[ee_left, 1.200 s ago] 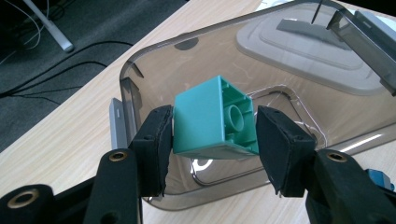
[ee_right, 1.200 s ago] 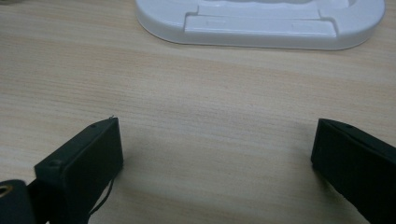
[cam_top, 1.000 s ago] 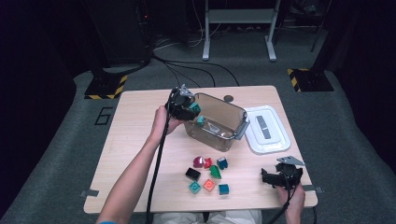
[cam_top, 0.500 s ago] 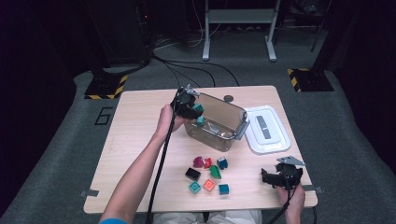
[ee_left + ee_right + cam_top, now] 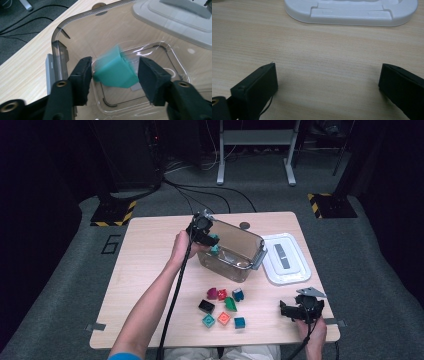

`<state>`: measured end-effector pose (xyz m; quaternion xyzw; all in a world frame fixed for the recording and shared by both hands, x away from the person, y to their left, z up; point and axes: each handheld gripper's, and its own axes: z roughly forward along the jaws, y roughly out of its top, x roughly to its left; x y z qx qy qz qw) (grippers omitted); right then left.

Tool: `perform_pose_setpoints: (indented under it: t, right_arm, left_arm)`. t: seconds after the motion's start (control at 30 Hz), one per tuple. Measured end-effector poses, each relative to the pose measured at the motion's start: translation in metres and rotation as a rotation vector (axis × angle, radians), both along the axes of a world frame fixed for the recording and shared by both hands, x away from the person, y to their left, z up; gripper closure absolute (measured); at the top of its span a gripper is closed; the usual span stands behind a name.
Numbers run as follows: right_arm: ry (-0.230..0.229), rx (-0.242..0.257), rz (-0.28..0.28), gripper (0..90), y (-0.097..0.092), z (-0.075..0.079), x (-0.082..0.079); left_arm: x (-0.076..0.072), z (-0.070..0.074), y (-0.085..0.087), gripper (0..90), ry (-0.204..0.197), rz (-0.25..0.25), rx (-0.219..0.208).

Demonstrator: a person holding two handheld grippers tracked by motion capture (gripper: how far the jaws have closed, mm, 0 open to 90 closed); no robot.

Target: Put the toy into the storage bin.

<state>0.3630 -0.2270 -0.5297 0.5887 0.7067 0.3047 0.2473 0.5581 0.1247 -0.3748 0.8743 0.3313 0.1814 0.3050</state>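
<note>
My left gripper [image 5: 209, 239] hangs over the near-left corner of a clear plastic container [image 5: 235, 252]. Its jaws have just been opening. A teal block [image 5: 115, 73] sits blurred between them above the container floor, with a gap to the right pad and its left edge at the left pad. That teal block [image 5: 214, 250] shows just inside the rim [image 5: 75, 18]. My right gripper [image 5: 292, 310] rests low at the table's front right, open and with bare wood between its jaws [image 5: 327, 82].
A white lid [image 5: 286, 257] lies flat to the right of the container, also ahead of the right gripper as the lid [image 5: 352, 11]. Several small coloured blocks [image 5: 222, 306] lie on the table in front of the container. A small dark disc [image 5: 244, 225] sits behind it.
My left gripper has shifted slightly right over the container's corner, and the teal block now sits loose between its jaws. The right gripper has not moved.
</note>
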Motion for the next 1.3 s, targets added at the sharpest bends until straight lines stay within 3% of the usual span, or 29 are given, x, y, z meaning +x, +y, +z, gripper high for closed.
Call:
perform_pose_setpoints:
  t: [0.2,0.4,0.8,0.93,1.1,1.3]
  right_arm:
    - [-0.003,-0.001,-0.002,1.5,0.0,0.0,0.0]
    - [0.0,0.0,0.0,1.5,0.0,0.0,0.0]
    - [0.0,0.0,0.0,1.5,0.0,0.0,0.0]
    - [0.0,0.0,0.0,1.5,0.0,0.0,0.0]
    - [0.0,0.001,-0.001,1.5,0.0,0.0,0.0]
    - [0.0,0.0,-0.001,1.5,0.0,0.0,0.0]
  left_arm:
    - [-0.005,0.005,0.005,30.8,-0.006,0.009,-0.025]
    - [-0.022,0.014,0.011,20.4,-0.036,-0.007,-0.046]
    - [-0.069,0.022,0.029,12.7,-0.068,-0.045,-0.048]
    - [-0.082,0.015,0.036,9.0,-0.065,-0.043,-0.047]
    - [-0.096,-0.004,0.044,6.4,-0.048,-0.045,-0.049]
    - [-0.107,-0.032,0.046,4.3,0.005,-0.039,-0.045]
